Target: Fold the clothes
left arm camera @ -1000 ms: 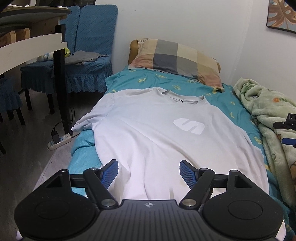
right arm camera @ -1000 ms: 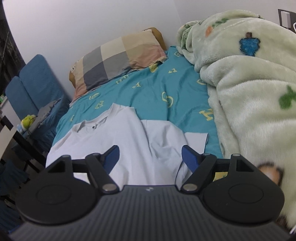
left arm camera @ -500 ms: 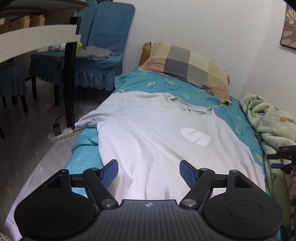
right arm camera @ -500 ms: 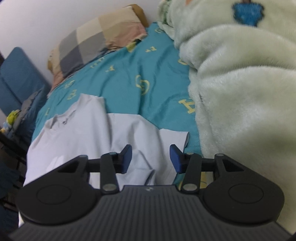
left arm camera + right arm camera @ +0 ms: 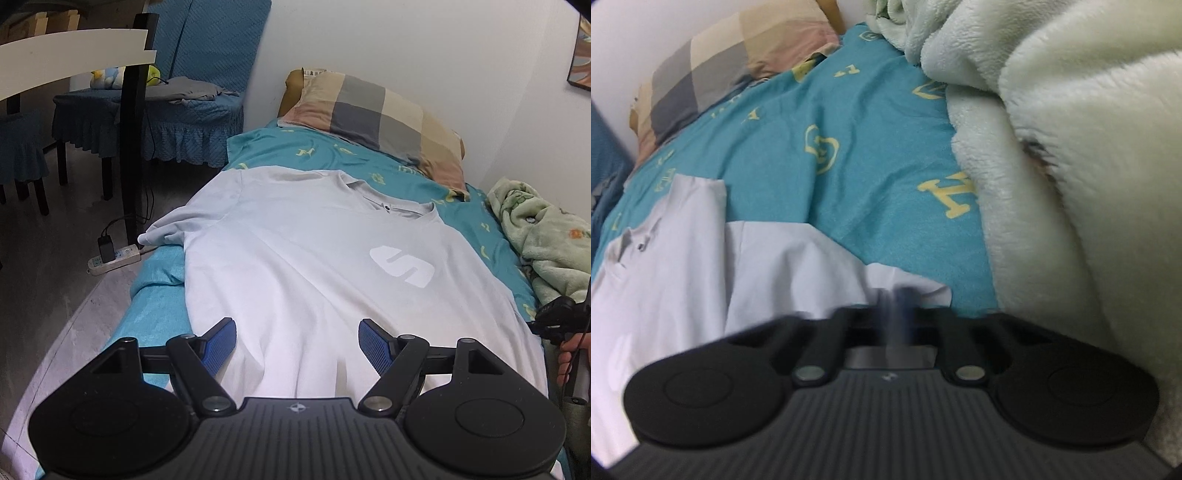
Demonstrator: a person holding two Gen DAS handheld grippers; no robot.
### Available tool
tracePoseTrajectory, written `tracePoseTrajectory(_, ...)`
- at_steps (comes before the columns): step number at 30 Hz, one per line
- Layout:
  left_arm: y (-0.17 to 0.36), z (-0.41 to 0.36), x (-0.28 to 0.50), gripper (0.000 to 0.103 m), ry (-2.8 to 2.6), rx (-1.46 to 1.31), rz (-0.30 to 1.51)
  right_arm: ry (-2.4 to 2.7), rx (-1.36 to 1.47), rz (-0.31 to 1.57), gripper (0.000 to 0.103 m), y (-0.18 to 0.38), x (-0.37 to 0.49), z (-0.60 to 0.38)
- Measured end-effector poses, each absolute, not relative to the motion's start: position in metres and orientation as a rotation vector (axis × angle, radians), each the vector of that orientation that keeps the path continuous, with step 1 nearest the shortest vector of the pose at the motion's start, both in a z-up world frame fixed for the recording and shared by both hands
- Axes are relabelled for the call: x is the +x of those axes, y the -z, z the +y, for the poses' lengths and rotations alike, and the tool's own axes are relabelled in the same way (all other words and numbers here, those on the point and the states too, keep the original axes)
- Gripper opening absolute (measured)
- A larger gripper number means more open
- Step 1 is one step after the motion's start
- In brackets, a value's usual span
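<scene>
On bed: T-shirt [image 5: 317,266], white "S" logo; left jaws wide, empty; right jaws pinching sleeve [image 5: 901,288].

A bed [image 5: 266,147] covered with a teal sheet printed with yellow letters is seen. A pale T-shirt [image 5: 314,266] is spread flat along it, one sleeve hanging over the floor-side edge. A checked pillow [image 5: 373,114] is laid at the head, and a fluffy green blanket [image 5: 1071,166] is heaped along the wall side

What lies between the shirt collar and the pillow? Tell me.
Only teal bedsheet with yellow prints, bare between the shirt collar and the checked pillow; the left wrist view shows it.
</scene>
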State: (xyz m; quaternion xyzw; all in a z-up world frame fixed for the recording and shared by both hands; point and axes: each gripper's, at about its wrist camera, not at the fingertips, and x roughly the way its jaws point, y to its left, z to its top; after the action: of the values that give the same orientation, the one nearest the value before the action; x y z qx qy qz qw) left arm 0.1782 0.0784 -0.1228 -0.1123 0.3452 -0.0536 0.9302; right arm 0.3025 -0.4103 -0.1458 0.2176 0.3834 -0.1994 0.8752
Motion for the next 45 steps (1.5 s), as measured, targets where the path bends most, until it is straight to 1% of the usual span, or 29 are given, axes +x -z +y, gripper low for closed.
tracePoseTrajectory(6,0.126,0.083,0.184,0.075,0.112,-0.231,0.693,0.488,0.318,0.662,0.004,0.099,0.307,-0.417)
tracePoseTrajectory(11,0.118,0.097,0.183,0.075,0.088,-0.229,0.673,0.541,0.215,0.560,0.004,0.064,0.309,-0.422)
tracePoseTrajectory(15,0.118,0.117,0.189,0.075,0.028,-0.243,0.720,0.554,0.227,0.607,0.006,0.081,0.306,-0.427)
tracePoseTrajectory(18,0.117,0.135,0.192,0.075,0.035,-0.290,0.760,0.509,0.288,0.646,0.009,0.082,0.298,-0.430)
tracePoseTrajectory(20,0.116,0.142,0.190,0.075,0.040,-0.295,0.776,0.465,0.288,0.674,0.030,0.076,0.289,-0.424)
tracePoseTrajectory(21,0.114,0.144,0.189,0.075,0.046,-0.281,0.787,0.434,0.276,0.671,0.035,0.071,0.281,-0.419)
tracePoseTrajectory(22,0.112,0.147,0.187,0.075,0.052,-0.268,0.798,0.404,0.262,0.670,0.046,0.065,0.273,-0.415)
tracePoseTrajectory(23,0.109,0.150,0.182,0.075,0.060,-0.258,0.809,0.376,0.246,0.674,0.053,0.058,0.264,-0.410)
tracePoseTrajectory(25,0.104,0.155,0.175,0.075,0.103,-0.235,0.847,0.307,0.222,0.704,0.054,0.042,0.241,-0.399)
tracePoseTrajectory(28,0.100,0.163,0.163,0.076,0.191,-0.164,0.946,0.114,0.191,0.847,0.054,0.027,0.208,-0.377)
tracePoseTrajectory(32,0.118,0.182,0.145,0.078,0.275,-0.048,1.119,-0.138,0.169,1.088,0.054,0.024,0.162,-0.331)
tracePoseTrajectory(34,0.130,0.193,0.137,0.078,0.307,-0.016,1.209,-0.229,0.164,1.226,0.054,0.033,0.144,-0.305)
tracePoseTrajectory(37,0.144,0.214,0.128,0.078,0.334,-0.063,1.304,-0.327,0.101,1.415,0.055,0.054,0.125,-0.267)
tracePoseTrajectory(40,0.148,0.229,0.126,0.078,0.359,-0.120,1.349,-0.362,0.013,1.539,0.055,0.074,0.118,-0.240)
tracePoseTrajectory(45,0.157,0.211,0.121,0.078,0.467,-0.038,1.448,-0.316,-0.094,1.687,0.054,0.107,0.115,-0.222)
